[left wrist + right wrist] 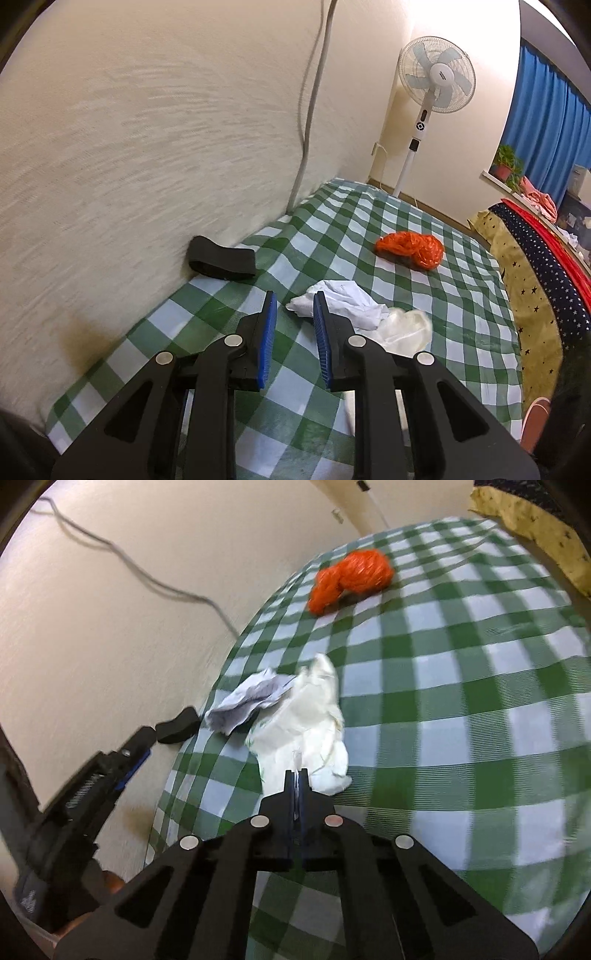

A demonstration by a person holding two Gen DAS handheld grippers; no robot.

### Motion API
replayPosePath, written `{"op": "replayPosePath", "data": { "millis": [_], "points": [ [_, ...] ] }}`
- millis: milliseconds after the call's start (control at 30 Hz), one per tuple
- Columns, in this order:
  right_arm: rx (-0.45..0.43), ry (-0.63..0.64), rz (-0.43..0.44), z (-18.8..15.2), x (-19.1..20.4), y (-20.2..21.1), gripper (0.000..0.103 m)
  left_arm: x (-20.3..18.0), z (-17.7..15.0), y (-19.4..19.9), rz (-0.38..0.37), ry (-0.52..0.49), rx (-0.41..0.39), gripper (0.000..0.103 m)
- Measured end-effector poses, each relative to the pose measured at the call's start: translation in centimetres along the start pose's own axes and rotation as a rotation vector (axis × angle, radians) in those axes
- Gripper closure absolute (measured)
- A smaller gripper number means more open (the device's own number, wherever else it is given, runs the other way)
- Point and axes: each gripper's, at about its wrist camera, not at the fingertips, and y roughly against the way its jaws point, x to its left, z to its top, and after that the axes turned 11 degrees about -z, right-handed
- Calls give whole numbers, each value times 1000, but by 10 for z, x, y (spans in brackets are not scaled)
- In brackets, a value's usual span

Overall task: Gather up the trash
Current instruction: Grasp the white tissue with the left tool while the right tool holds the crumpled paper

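A crumpled white paper (341, 301) (247, 699) lies on the green checked tablecloth (436, 258) (461, 686). A whitish plastic bag (404, 328) (310, 723) lies beside it. A crumpled orange plastic bag (410, 249) (351, 578) lies farther off. My left gripper (295, 301) is open and empty, just short of the white paper; it also shows in the right wrist view (140, 747). My right gripper (296, 775) is shut on the near edge of the whitish plastic bag.
A black folded strap (221, 260) (177, 725) lies against the wall. A grey cable (310, 103) hangs down the wall. A standing fan (432, 81) stands beyond the table. Starred cloths (532, 266) drape at the right.
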Motion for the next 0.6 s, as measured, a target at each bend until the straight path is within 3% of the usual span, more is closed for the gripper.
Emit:
{"op": "replayPosePath", "data": {
  "millis": [200,233,333,600],
  "points": [
    [-53,-57,-93,4,-32,31,101,-8,-6,-16,-45,11,30,81],
    [-63,-71,-112,4,-39,36,101,-10,-8,-19,-59,14,37,70],
    [-83,-123,-151,6,-61,45,101,-16,-14,-30,-93,21,61,53],
    [-93,-146,-185,4,-80,54,101,-19,-27,-61,-39,29,134,53]
  ]
}}
